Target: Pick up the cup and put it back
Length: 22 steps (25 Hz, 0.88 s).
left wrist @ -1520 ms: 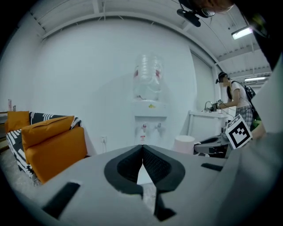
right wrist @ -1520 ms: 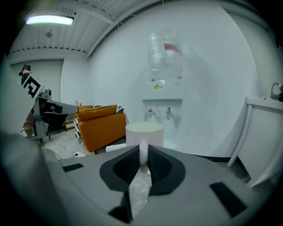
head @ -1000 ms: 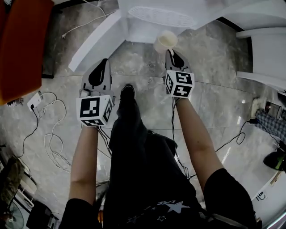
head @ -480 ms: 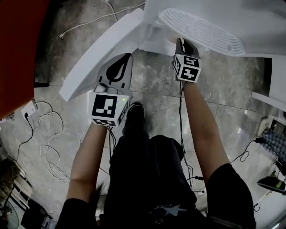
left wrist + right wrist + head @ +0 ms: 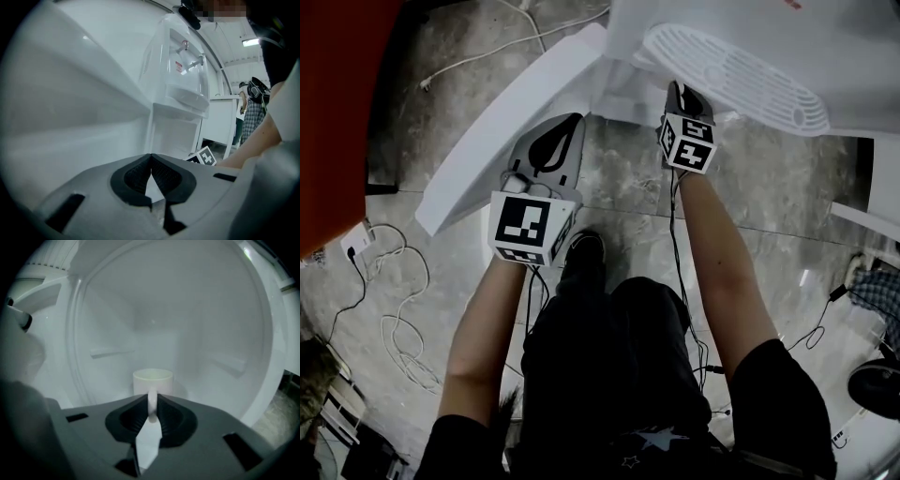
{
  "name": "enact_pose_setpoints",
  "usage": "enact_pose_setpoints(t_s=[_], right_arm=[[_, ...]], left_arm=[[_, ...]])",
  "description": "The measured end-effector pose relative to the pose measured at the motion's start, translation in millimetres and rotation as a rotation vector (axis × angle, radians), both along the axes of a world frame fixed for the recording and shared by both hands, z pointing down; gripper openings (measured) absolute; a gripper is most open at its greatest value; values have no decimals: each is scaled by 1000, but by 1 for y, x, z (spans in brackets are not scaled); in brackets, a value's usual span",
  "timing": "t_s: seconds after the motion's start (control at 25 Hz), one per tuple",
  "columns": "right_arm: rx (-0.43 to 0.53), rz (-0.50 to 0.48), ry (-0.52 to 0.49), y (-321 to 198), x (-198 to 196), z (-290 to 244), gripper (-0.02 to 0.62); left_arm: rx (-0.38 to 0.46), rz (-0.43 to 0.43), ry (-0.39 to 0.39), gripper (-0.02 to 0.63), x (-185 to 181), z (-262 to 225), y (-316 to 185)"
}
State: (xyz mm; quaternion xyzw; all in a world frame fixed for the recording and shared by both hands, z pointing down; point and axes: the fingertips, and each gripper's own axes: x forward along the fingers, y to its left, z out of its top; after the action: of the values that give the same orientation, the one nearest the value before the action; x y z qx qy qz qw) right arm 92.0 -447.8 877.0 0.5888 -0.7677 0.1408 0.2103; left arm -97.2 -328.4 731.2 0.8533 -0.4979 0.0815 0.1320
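Step in hand: the put-back. The right gripper reaches into the lower compartment of the water dispenser, carrying the cup.
Cup: a white mug, upright, deep in the compartment near the middle, short of the far wall. Its base is hidden behind the gripper, so I cannot tell whether it rests on the floor yet.
Right jaws: pinching the cup's handle between the pads. They have just been opening a little, with the handle between them.
Left jaws: the left gripper has its pads pressed together with nothing in them. It hangs outside, beside the open door on the left.
Head view: the cup is out of sight under the drip tray.
Next move, as I judge it: make sure the base sits flat, spread the right jaws clear of the handle, then draw straight back toward the near side without snagging the loop or tipping the mug.
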Motion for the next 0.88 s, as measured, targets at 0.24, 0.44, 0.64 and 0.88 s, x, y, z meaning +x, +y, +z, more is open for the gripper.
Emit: enact_pose_setpoints(t_s=[0.24, 0.44, 0.64, 0.88], right_arm=[[-63, 21, -10, 18, -1, -14, 227], [-78, -18, -4, 69, 1, -81, 230], [-96, -43, -23, 146, 13, -179, 217], [-69, -60, -67, 232, 38, -316, 196]], left_arm=[[-20, -20, -23, 9, -10, -28, 18], [-37, -49, -55, 9, -11, -89, 59], [-39, -47, -64, 9, 8, -184, 118], [-26, -87, -52, 9, 36, -309, 203]])
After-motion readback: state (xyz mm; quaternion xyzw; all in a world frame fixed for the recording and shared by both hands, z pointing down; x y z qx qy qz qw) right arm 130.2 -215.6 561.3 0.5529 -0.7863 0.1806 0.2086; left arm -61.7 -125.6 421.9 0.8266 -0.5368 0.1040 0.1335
